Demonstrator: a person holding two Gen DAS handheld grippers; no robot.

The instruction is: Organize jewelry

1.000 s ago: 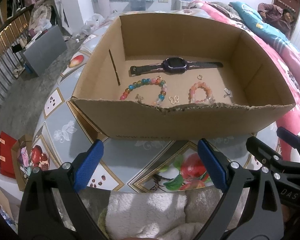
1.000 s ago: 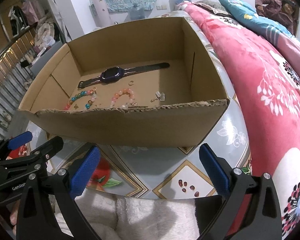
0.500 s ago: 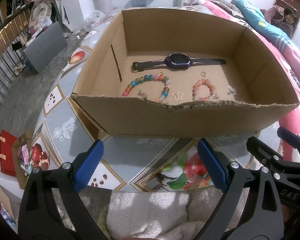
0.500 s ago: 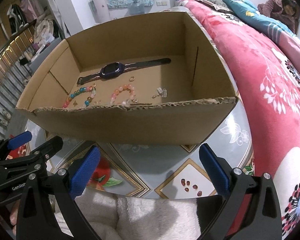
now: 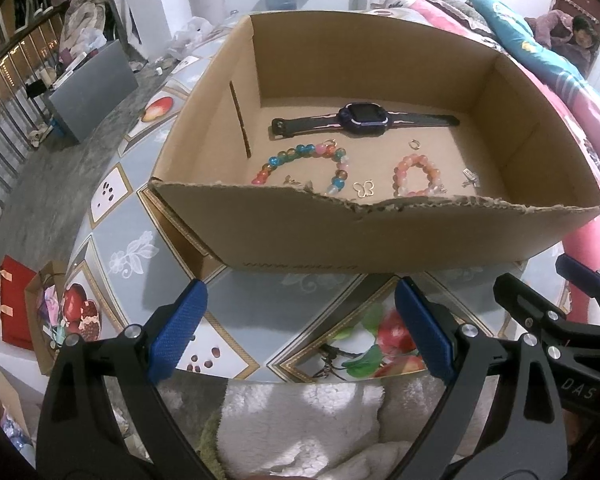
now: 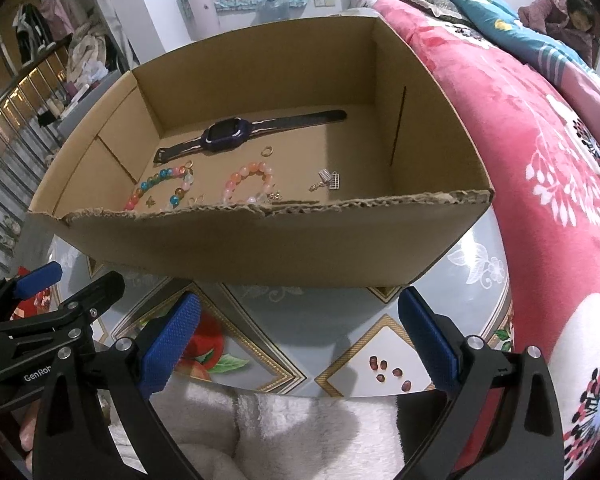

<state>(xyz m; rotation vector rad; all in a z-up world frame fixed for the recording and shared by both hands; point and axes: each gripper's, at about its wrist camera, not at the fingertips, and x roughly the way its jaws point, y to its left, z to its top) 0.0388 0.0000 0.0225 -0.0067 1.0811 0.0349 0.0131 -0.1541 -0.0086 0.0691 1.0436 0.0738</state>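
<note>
An open brown cardboard box (image 5: 380, 236) with a ragged near edge sits on a bench (image 5: 116, 224) covered in a blue-grey cloth printed with fruit and flowers. A pink floral quilt (image 6: 540, 152) lies along the bench's right edge.

All the visible jewelry rests on the box floor. A dark purple-faced wristwatch with a black strap (image 5: 362, 119) lies flat toward the far wall. Nearer the ragged edge, a multicoloured glass-bead bracelet (image 5: 304, 160) curves on the left side, and a pink-and-orange bead bracelet (image 5: 418, 174) sits to its right. Between the two lies a small gold butterfly charm (image 5: 364, 190). A tiny gold ring (image 5: 414, 144) rests just beyond the pink bracelet, and small silver charms (image 6: 329, 179) lie toward the box's right wall.

The left claw (image 5: 296, 332) and the right claw (image 6: 296, 332) both hover over the bench's near edge, short of the box. Each has its blue-padded jaws spread wide and holds nothing.

Whether the pieces are already arranged or waiting to be sorted cannot be told.

Risks ahead appear to come from the small items. The ring and charms lie flat on cardboard, so wide pads could slip off them or flick them away. The bead bracelets may roll or catch a neighbouring charm. The tall box walls could block a low approach, and a bumped light box may slide.
</note>
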